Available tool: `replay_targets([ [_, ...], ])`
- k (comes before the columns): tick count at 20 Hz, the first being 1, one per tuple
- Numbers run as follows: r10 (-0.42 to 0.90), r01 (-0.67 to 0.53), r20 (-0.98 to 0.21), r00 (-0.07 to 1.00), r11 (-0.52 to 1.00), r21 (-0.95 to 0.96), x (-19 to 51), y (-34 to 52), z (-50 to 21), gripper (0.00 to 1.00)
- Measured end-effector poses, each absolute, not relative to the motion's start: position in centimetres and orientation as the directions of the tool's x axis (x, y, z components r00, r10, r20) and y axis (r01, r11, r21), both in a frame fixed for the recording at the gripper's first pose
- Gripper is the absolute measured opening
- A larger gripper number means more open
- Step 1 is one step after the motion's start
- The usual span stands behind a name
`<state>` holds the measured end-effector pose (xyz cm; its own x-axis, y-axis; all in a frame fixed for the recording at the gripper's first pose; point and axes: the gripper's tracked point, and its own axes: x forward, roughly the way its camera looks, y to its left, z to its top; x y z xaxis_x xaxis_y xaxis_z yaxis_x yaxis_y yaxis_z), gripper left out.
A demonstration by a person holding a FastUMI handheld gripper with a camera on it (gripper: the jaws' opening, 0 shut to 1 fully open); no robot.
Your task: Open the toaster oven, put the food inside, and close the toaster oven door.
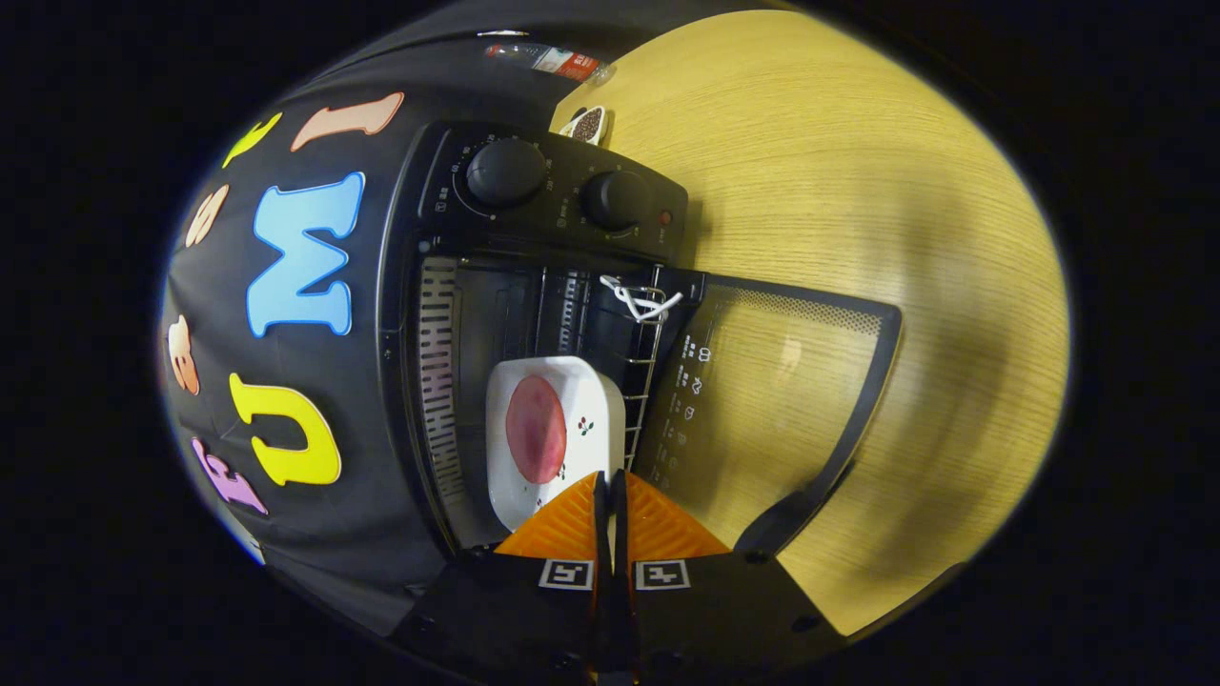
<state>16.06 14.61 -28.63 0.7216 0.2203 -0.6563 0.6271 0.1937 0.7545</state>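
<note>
One white dish [558,433] carrying a round pink slice of food [536,428] sat inside the toaster oven [496,314], partly on the wire rack [640,381]. Toaster oven taken as the landmark throughout; the view was rolled, so the oven appeared turned on its side.

Hand-held gripper [610,488]: fingers drawn almost together, just a thin slit between them. The tips met at the dish's near rim, at the oven mouth. Whether the rim was pinched in that slit or merely touched by the tips could not be told, since the fingers covered the contact point. The food slice lay just beyond the fingertips, deeper in the oven cavity.

Oven door [791,400]: swung fully open, lying flat out from the oven mouth over the table [858,191]. Wood grain was visible through its glass. The door handle [810,495] ran along the door's far edge, away from the oven. The door lay beside the fingers, apart from them.

A white cord [637,300] was tied at the rack's corner, near the control panel. Two dark knobs [505,171] sat on the oven's control panel, with a small red lamp [665,217] next to them.

Past the knob end of the oven, a small patterned item [586,124] rested on the table, too small to identify. A plastic bottle [553,59] lay farther off at the table's edge.
</note>
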Motion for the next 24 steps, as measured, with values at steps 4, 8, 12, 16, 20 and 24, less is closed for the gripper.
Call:
replay_targets([
  [4,0.174,0.637,-0.660,0.731,0.171,0.751,17.6,14.4,-29.3,0.02],
  [8,0.136,0.634,-0.651,0.747,0.150,0.758,19.2,14.2,-29.5,0.02],
  [12,0.132,0.613,-0.631,0.765,0.153,0.775,19.9,14.8,-29.6,0.04],
  [16,0.153,0.542,-0.564,0.811,0.163,0.824,20.0,15.3,-27.7,0.33],
  [20,0.202,0.517,-0.562,0.802,0.236,0.823,18.9,16.1,-26.9,0.97],
  [24,0.241,0.480,-0.562,0.791,0.322,0.816,17.1,16.5,-26.1,0.97],
])
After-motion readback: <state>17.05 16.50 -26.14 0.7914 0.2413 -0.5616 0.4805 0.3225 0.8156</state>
